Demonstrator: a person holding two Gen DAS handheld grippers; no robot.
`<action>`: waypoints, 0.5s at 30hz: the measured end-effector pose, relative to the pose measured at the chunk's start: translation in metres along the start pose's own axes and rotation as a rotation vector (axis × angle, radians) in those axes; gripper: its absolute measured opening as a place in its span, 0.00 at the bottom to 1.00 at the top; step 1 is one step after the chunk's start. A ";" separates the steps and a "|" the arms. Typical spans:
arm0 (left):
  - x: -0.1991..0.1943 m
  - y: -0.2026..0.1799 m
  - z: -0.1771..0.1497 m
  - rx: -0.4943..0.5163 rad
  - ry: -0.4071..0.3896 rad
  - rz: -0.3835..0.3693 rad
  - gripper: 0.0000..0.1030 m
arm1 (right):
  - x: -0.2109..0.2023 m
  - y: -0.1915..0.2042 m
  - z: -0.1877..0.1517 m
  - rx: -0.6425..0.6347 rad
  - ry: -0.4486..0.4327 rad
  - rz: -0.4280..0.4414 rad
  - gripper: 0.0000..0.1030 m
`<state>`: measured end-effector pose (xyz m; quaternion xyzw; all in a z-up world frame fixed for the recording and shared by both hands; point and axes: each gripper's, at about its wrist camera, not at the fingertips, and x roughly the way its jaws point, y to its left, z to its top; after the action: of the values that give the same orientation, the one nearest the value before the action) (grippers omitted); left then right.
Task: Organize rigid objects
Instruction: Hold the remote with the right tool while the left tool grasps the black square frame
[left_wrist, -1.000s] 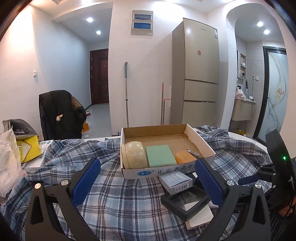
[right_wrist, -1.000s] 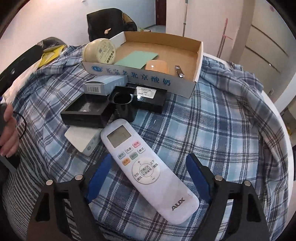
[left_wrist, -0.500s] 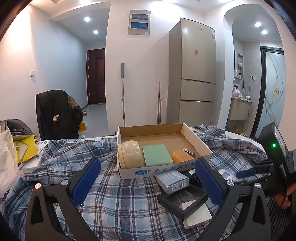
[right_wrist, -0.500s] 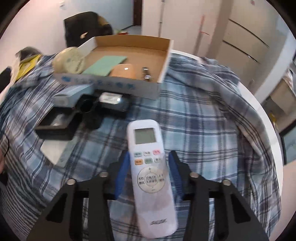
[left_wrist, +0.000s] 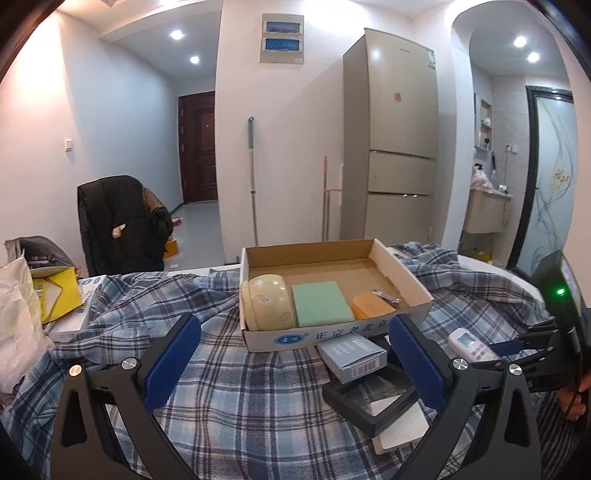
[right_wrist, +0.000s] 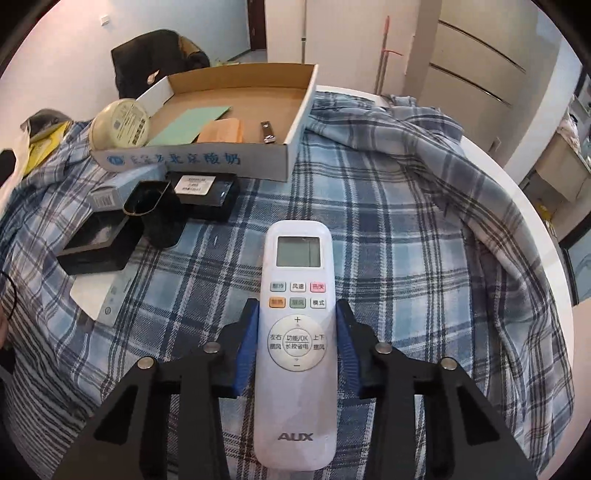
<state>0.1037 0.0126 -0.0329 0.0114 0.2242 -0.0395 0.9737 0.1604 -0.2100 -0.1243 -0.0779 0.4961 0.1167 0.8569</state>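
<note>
My right gripper (right_wrist: 297, 332) is shut on a white AUX remote (right_wrist: 296, 332) and holds it over the plaid cloth; it also shows in the left wrist view (left_wrist: 471, 344). Ahead is an open cardboard box (right_wrist: 192, 159) holding a cream round tin (right_wrist: 120, 123), a green pad (right_wrist: 190, 123), an orange block (right_wrist: 223, 131) and a nail clipper (right_wrist: 266, 131). My left gripper (left_wrist: 291, 362) is open and empty, facing the same box (left_wrist: 402, 275). A grey carton (left_wrist: 352, 354) and a black frame (left_wrist: 369, 402) lie between its fingers and the box.
In front of the box lie a black case (right_wrist: 201, 190), a black cup (right_wrist: 157, 214), a black tray (right_wrist: 98, 245) and a white flat box (right_wrist: 98, 299). A rumpled shirt fold (right_wrist: 461, 155) rises at right. Bags (left_wrist: 22, 306) sit at the left edge.
My right gripper closed on the remote and lifted it, turning to point it toward the box. My left gripper drifted slightly and stays open.
</note>
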 end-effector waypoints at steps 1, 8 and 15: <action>0.001 0.000 0.001 -0.001 0.010 0.004 1.00 | -0.001 -0.002 -0.001 0.009 -0.012 0.002 0.38; 0.015 -0.007 0.010 -0.062 0.184 0.013 1.00 | -0.009 -0.004 -0.002 0.021 -0.057 -0.006 0.38; 0.051 -0.034 0.000 -0.135 0.470 0.003 1.00 | -0.004 -0.006 -0.004 0.031 -0.038 0.008 0.38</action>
<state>0.1461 -0.0244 -0.0554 -0.0445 0.4467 -0.0195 0.8934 0.1571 -0.2175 -0.1230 -0.0604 0.4818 0.1140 0.8667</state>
